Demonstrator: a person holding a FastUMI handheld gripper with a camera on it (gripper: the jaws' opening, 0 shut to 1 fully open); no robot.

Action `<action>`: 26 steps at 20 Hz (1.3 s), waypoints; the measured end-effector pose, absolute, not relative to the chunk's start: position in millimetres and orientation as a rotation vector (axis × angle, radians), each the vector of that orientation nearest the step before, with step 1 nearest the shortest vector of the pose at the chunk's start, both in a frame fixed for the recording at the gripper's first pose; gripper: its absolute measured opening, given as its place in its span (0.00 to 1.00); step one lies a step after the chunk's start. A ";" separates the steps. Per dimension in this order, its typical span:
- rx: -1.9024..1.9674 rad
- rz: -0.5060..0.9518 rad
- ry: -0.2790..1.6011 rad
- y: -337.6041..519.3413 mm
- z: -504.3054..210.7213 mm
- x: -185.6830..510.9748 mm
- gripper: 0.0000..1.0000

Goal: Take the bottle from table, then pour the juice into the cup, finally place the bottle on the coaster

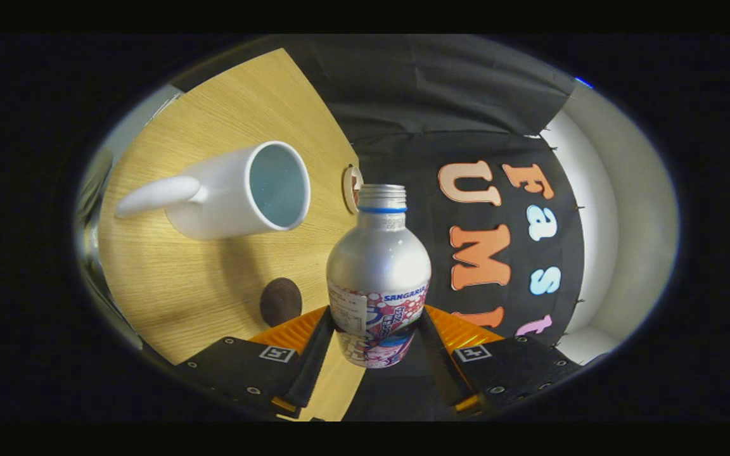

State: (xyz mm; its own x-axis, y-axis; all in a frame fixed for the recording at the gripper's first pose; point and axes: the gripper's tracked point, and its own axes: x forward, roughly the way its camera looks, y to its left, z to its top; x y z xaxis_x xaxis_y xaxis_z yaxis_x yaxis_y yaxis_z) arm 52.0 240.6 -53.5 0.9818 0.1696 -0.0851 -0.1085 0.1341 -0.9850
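Claw (374,335) clamps the uncapped bottle (378,272) beside the cup (238,190).

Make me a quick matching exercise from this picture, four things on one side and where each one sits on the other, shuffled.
Things:
1. bottle
2. white cup
3. round dark object
4. round wooden disc

Places:
A. on the table, just ahead of the left finger
B. on the table, partly hidden behind the bottle's neck
C. between the fingers of the tongs, pressed from both sides
D. on the wooden table, beyond the dark object, handle pointing away from the bottle

Pairs: 1-C, 2-D, 3-A, 4-B
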 end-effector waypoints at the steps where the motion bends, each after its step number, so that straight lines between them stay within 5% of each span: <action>1: -1.437 0.197 -0.055 239.7 -52.1 51.2 0.76; 26: -1.749 0.173 -0.097 233.1 -38.0 57.9 0.76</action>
State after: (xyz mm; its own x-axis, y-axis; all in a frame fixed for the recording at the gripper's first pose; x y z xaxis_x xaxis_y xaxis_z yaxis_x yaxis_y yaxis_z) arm 57.9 233.1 -38.0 0.9849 0.1615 -0.0621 -0.0317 -0.1844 -0.9823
